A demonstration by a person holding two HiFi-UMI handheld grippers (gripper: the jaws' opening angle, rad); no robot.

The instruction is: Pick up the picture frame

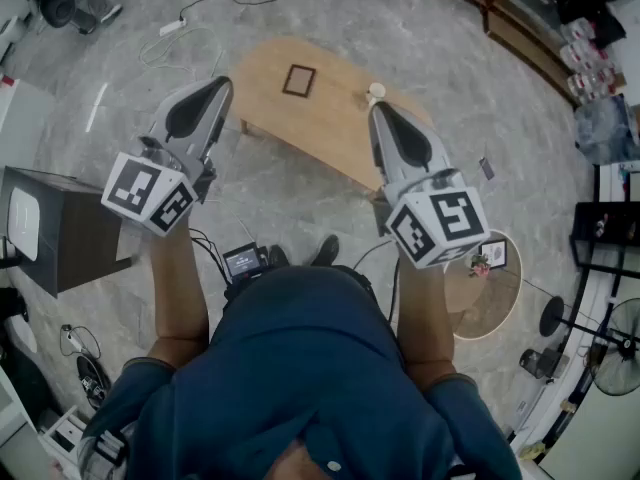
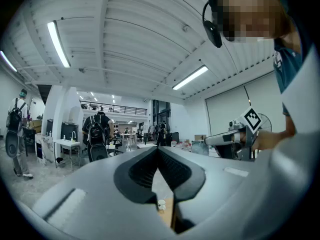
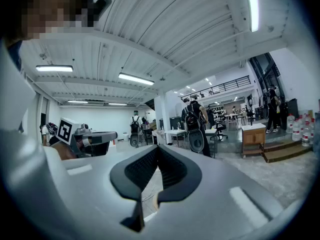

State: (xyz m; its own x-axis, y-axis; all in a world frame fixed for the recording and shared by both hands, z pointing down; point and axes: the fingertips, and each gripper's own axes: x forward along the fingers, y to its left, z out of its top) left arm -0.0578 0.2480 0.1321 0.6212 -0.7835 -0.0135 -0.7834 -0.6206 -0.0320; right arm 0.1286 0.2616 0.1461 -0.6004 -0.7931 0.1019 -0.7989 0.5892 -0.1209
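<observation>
The picture frame [image 1: 298, 80], small, square and dark-rimmed, lies flat on the long wooden table [image 1: 330, 118] in the head view. My left gripper [image 1: 222, 86] is held in the air left of the table, its tip short of the table's left end, jaws shut with nothing between them. My right gripper [image 1: 380, 110] hovers over the table's right part, to the right of the frame, also shut and empty. In the left gripper view the shut left gripper [image 2: 158, 148] points level into the room, and the right gripper [image 3: 158, 147] does the same in its own view.
A small white cup-like thing [image 1: 376, 92] stands on the table near my right gripper's tip. A dark cabinet [image 1: 60, 228] is at the left, a round side table [image 1: 500, 303] with a small framed picture at the right. Cables and a power strip [image 1: 172, 26] lie on the floor.
</observation>
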